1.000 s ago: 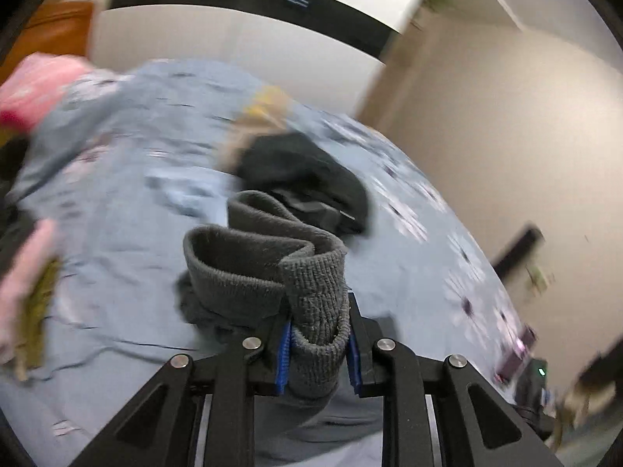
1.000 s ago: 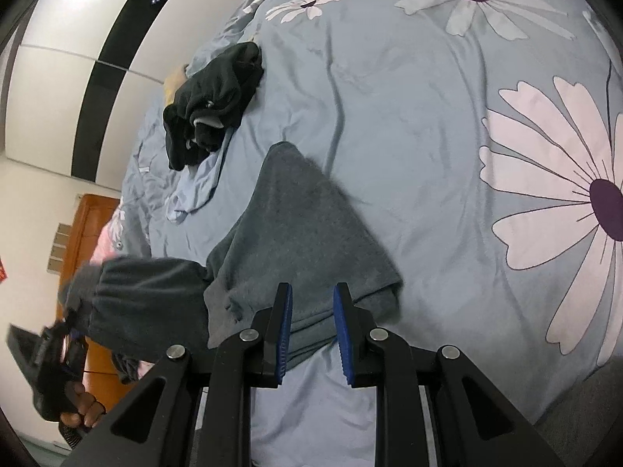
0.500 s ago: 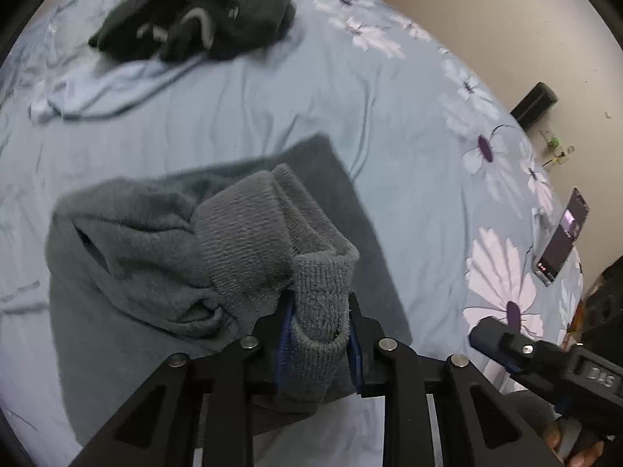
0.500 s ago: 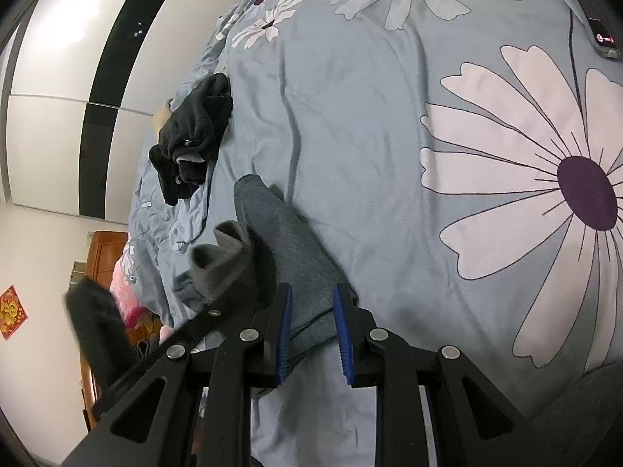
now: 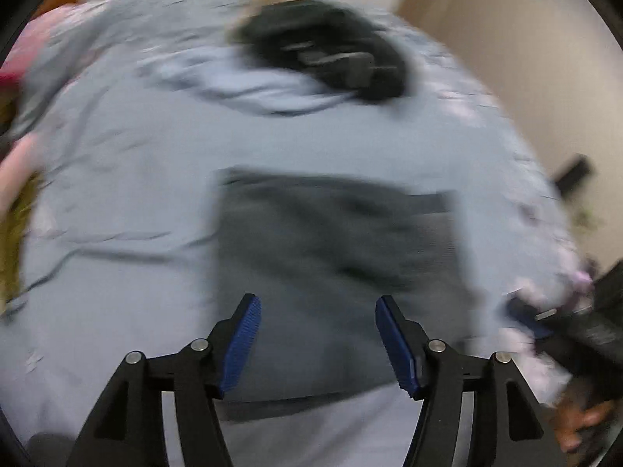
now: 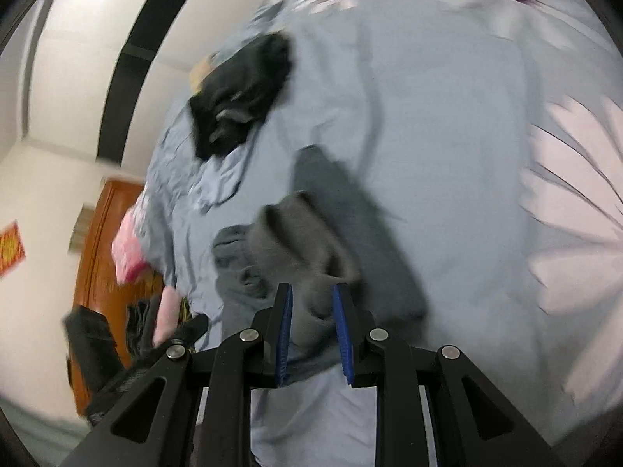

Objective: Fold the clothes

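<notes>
A grey sweater [image 5: 331,241] lies folded on the blue flowered bedsheet [image 5: 117,155]. My left gripper [image 5: 317,311] is open and empty, just above the sweater's near edge. In the right wrist view the sweater [image 6: 350,210] lies with its ribbed cuff [image 6: 300,241] bunched on top. My right gripper [image 6: 311,303] is shut on that grey cuff, which sits between the blue pads. Both views are blurred by motion.
A black garment [image 5: 331,54] lies on a light blue garment [image 5: 249,89] further back on the bed; it also shows in the right wrist view [image 6: 241,93]. Pink clothes [image 6: 128,249] and a wooden cabinet [image 6: 101,241] are at the left. A white wardrobe [image 6: 78,58] stands behind.
My left gripper has let go of the sweater cuff and opened. My right gripper has closed on the cuff. The sleeve now lies across the folded sweater.
</notes>
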{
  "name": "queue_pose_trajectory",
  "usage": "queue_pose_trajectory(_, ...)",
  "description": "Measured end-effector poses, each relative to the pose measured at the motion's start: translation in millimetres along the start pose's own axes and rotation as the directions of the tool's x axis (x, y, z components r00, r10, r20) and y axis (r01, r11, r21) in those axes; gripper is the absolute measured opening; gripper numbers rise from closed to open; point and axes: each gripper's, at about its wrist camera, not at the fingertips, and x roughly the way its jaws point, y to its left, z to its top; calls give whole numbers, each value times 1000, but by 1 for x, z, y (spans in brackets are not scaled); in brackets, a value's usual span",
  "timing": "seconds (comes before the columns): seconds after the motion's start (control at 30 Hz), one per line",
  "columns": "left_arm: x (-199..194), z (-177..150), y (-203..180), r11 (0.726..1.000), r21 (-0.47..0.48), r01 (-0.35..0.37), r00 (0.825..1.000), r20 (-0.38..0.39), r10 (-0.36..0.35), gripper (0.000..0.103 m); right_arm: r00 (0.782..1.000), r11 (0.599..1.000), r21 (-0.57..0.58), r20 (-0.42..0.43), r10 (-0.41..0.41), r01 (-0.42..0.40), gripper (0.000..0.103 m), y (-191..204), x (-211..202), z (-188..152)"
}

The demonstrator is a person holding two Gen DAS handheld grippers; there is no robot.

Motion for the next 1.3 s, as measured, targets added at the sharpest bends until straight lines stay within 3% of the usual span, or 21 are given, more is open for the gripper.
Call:
queue_pose_trajectory(0.1, 6, -13, 47, 988, -151, -26, 999, -51, 19, 66, 1000, 998, -68, -28, 5, -7, 32, 16, 13, 9)
queue_pose_trajectory(0.17, 7, -18, 61, 980, -193, -37, 998, -62, 26, 66, 998, 997, -82, -56, -13, 9, 32, 20, 29, 17)
queue_pose_trajectory(0.37, 11, -25, 64, 978, -209, -26, 997, -82, 9, 66, 991, 996, -92, -132, -29, 17, 35, 25, 63, 24)
queue_pose_trajectory(0.4, 13, -25, 64, 978, -206, -23, 997, -83, 6, 66, 991, 996, -89, -132, -21, 9, 32, 25, 63, 25)
queue_pose_trajectory(0.5, 17, -23, 63, 980, -197, -9, 996, -86, -8, 66, 991, 996, -70, -127, 39, -48, 8, 24, 57, 26)
queue_pose_trajectory(0.53, 19, -22, 61, 981, -194, -2, 996, -87, -15, 66, 992, 995, -66, -112, 62, -69, 5, 23, 50, 27)
queue_pose_trajectory(0.7, 25, -23, 56, 982, -189, 9, 994, -102, -29, 66, 999, 998, -39, -19, 43, -44, 4, 10, 20, 40)
queue_pose_trajectory(0.8, 30, -25, 54, 983, -186, -7, 993, -121, -16, 66, 996, 999, -27, -69, -47, 46, 4, -3, 36, 34)
queue_pose_trajectory(0.87, 33, -26, 58, 981, -196, -14, 991, -136, -13, 67, 996, 999, -3, -80, -44, 44, 4, -10, 41, 29)
queue_pose_trajectory(0.97, 35, -27, 60, 979, -205, -16, 990, -141, -14, 69, 998, 1000, -10, -56, -30, 29, 9, -8, 32, 27)
queue_pose_trajectory(1.1, 38, -26, 59, 979, -201, -27, 989, -150, -3, 69, 999, 999, -36, -46, -24, 22, 40, -10, 15, 18)
queue_pose_trajectory(1.3, 38, -27, 61, 973, -231, -9, 989, -145, -26, 69, 994, 995, 92, -97, 58, -49, 46, -41, 18, -9)
